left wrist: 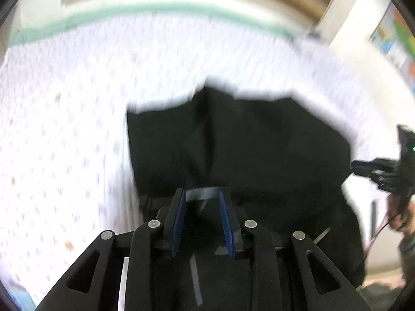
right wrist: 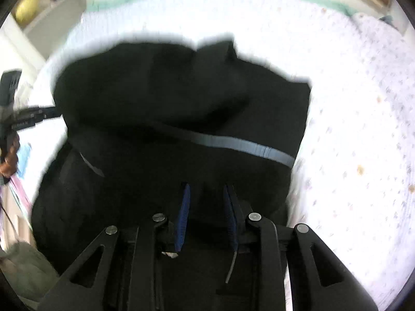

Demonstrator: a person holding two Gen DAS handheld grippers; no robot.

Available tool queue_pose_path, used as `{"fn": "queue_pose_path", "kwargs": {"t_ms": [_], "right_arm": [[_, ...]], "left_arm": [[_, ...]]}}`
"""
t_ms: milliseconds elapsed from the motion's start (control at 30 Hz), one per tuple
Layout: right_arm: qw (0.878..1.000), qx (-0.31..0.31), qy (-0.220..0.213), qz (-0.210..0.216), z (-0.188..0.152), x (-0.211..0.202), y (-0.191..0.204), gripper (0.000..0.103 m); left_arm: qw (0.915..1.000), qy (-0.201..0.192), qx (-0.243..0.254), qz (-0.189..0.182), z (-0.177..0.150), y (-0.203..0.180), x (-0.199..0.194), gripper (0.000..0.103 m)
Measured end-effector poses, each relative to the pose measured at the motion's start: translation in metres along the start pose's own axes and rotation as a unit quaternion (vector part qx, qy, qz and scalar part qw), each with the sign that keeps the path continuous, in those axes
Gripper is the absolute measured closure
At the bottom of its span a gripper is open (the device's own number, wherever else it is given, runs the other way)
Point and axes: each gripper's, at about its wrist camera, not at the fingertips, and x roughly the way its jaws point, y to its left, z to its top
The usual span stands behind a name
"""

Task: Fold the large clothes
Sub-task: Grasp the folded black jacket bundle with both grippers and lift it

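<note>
A black garment [left wrist: 259, 142] with a grey reflective band [right wrist: 246, 146] lies bunched on a white dotted bedspread [left wrist: 64, 129]. My left gripper [left wrist: 202, 194] points down at the garment's near edge. A piece of the grey band and black cloth sits pinched between its blue pads [left wrist: 179, 220]. In the right wrist view the garment [right wrist: 155, 90] fills the middle. My right gripper [right wrist: 206, 186] hangs over it with its blue pads [right wrist: 182, 215] apart, dark cloth under them, nothing clearly pressed. Each view shows the other gripper at its side: the right gripper [left wrist: 376, 168], the left gripper [right wrist: 33, 116].
The bedspread [right wrist: 363, 129] has a green border [left wrist: 77, 23] at its far edge. A person's hand [left wrist: 404, 220] holds the right gripper at the bed's side. A shelf with a yellow object [right wrist: 26, 10] stands at the far left. A colourful poster [left wrist: 394, 39] hangs at the right.
</note>
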Motion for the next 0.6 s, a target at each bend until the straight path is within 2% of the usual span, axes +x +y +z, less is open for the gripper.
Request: {"fn": "queue_pose_path", "kwargs": {"t_ms": [33, 67, 133, 167, 233, 267, 300, 333, 400, 467, 533, 567, 600], "right_arm": [[1.000, 0.004, -0.023, 0.009, 0.016, -0.011, 0.001, 0.060], [0.999, 0.010, -0.045, 0.021, 0.034, -0.019, 0.002, 0.044], [0.996, 0.018, -0.076, 0.041, 0.060, -0.026, 0.016, 0.033], [0.995, 0.024, -0.081, 0.050, 0.072, -0.024, 0.020, 0.033], [0.996, 0.038, -0.065, 0.055, 0.095, 0.002, 0.035, 0.033], [0.996, 0.039, -0.058, 0.050, 0.104, 0.021, 0.057, 0.033], [0.997, 0.042, -0.044, 0.048, 0.107, 0.039, 0.062, 0.033], [0.997, 0.048, -0.023, 0.051, 0.108, 0.059, 0.066, 0.036], [0.996, 0.057, 0.018, 0.061, 0.104, 0.089, 0.070, 0.051], [0.995, 0.057, 0.064, 0.053, 0.080, 0.121, 0.069, 0.053], [0.993, 0.053, 0.097, 0.041, 0.056, 0.149, 0.071, 0.053], [0.993, 0.054, 0.101, 0.039, 0.048, 0.158, 0.071, 0.053], [0.993, 0.052, 0.098, 0.036, 0.042, 0.165, 0.072, 0.053]], "left_arm": [[0.9997, -0.018, -0.003, -0.016, 0.011, -0.005, -0.008, 0.074], [0.9989, -0.030, -0.006, -0.036, 0.024, -0.010, -0.012, 0.073], [0.9969, -0.041, -0.014, -0.066, 0.049, -0.021, -0.010, 0.070], [0.9964, -0.040, -0.017, -0.073, 0.055, -0.025, -0.005, 0.069], [0.9953, -0.024, -0.020, -0.091, 0.066, -0.032, 0.014, 0.067], [0.9946, -0.007, -0.026, -0.100, 0.066, -0.033, 0.027, 0.067], [0.9934, 0.009, -0.034, -0.109, 0.063, -0.035, 0.039, 0.067], [0.9913, 0.028, -0.041, -0.122, 0.058, -0.033, 0.051, 0.067], [0.9888, 0.063, -0.040, -0.129, 0.040, -0.035, 0.070, 0.067], [0.9875, 0.116, -0.023, -0.103, 0.015, -0.039, 0.097, 0.067], [0.9828, 0.172, -0.029, -0.060, -0.014, -0.040, 0.130, 0.068], [0.9801, 0.187, -0.041, -0.052, -0.027, -0.036, 0.147, 0.068], [0.9806, 0.185, -0.044, -0.050, -0.032, -0.035, 0.155, 0.068]]}}
